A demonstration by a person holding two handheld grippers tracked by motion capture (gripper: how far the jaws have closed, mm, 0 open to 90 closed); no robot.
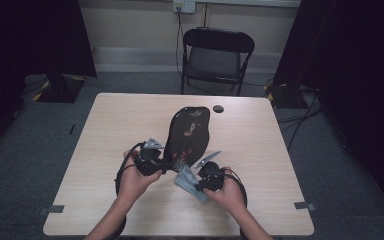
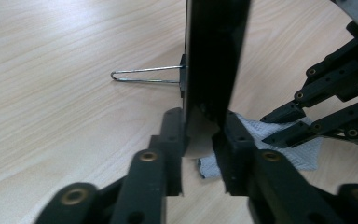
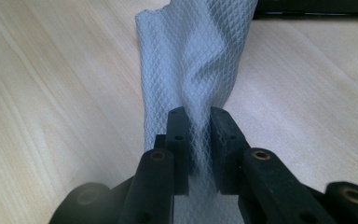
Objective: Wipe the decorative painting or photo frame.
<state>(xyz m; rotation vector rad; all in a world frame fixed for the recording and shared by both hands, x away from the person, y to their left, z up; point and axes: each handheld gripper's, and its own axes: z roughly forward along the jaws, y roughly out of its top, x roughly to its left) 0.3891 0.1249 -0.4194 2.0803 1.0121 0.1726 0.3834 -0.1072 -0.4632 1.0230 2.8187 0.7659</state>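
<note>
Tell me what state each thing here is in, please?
Mirror: propped upright on its wire stand, gripped at the lower edge.
Cloth: crumpled, pinched.
Left gripper: shut on the mirror.
Right gripper: shut on the cloth.
Chair: unfolded, vacant.

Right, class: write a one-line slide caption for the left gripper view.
Left gripper clamps the edge of a black mirror with wire stand, beside a grey cloth on the wooden table.

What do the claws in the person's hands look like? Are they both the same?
They look like twins. The left claw and right claw are black, each with two jointed jaws built from flat bars with brass-coloured rivets. A grey three-cornered plate sits on top of each, and a black cable loops from each. The forearms are bare, with no sleeves.
</note>
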